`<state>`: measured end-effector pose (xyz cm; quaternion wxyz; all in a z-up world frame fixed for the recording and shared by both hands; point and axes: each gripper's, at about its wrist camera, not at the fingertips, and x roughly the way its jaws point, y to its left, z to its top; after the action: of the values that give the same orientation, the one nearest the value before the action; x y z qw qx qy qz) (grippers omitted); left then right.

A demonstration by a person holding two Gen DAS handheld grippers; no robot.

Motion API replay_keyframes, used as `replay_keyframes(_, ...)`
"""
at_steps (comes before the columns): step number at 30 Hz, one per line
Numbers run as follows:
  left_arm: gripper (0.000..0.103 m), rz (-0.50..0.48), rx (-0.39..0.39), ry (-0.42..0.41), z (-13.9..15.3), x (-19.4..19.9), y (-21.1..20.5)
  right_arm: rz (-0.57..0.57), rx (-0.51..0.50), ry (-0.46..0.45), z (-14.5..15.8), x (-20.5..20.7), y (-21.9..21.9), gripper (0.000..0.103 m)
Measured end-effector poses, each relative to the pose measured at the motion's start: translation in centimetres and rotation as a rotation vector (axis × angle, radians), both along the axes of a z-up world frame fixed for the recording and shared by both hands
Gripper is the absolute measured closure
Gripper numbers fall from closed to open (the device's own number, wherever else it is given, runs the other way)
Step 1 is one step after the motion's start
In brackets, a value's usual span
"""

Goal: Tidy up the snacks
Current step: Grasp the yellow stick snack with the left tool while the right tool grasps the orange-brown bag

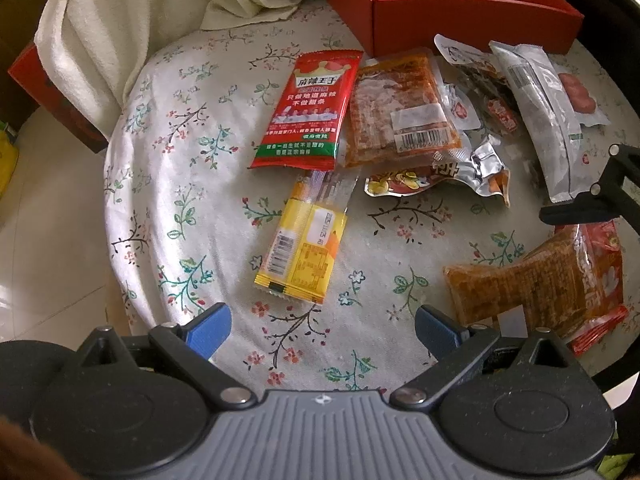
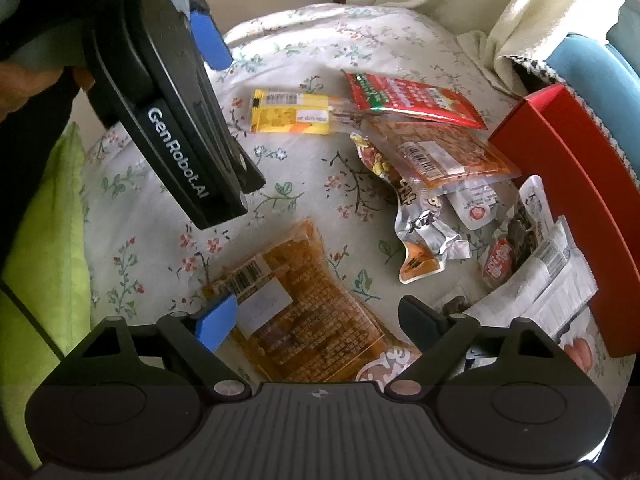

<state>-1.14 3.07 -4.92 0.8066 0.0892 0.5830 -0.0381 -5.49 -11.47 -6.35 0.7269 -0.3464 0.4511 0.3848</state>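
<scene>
My right gripper (image 2: pixel 316 326) hangs wide open over the orange packet (image 2: pixel 296 312), lying flat on the flowered cloth (image 2: pixel 152 240). It looks light, floppy and slick, so I'd pinch a sealed edge. Left gripper (image 1: pixel 322 330) is open too, near the yellow packet (image 1: pixel 302 244). The red box (image 1: pixel 460 8) sits behind.

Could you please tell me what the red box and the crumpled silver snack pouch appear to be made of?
The red open box looks like matte cardboard: flat, straight walls, crisp folded corners, no gloss. The crumpled silver snack pouch looks like metallised foil-plastic film: sharp creases catch bright highlights. Neither can be confirmed from the look alone.
</scene>
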Motion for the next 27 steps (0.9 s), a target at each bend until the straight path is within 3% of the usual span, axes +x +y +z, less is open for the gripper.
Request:
replay_keyframes(12, 0.009, 0.004, -0.003, 0.011, -0.2, 0.1, 0.2, 0.172, -0.077, 0.040, -0.9, 0.1, 1.7, 0.013)
replay_keyframes(16, 0.009, 0.008, 0.001, 0.021, -0.3, 0.2, 0.3, 0.111, -0.061, 0.116, -1.2, 1.3, 1.5, 0.014)
replay_keyframes(21, 0.009, 0.015, 0.008, 0.011, 0.2, 0.4, 1.5, 0.031, -0.049, 0.164, -1.0, 1.7, 0.2, 0.023)
replay_keyframes(27, 0.009, 0.006, 0.022, 0.018, 0.5, 0.7, 3.0, -0.179, 0.044, 0.188, -0.4, 3.5, -2.0, 0.031)
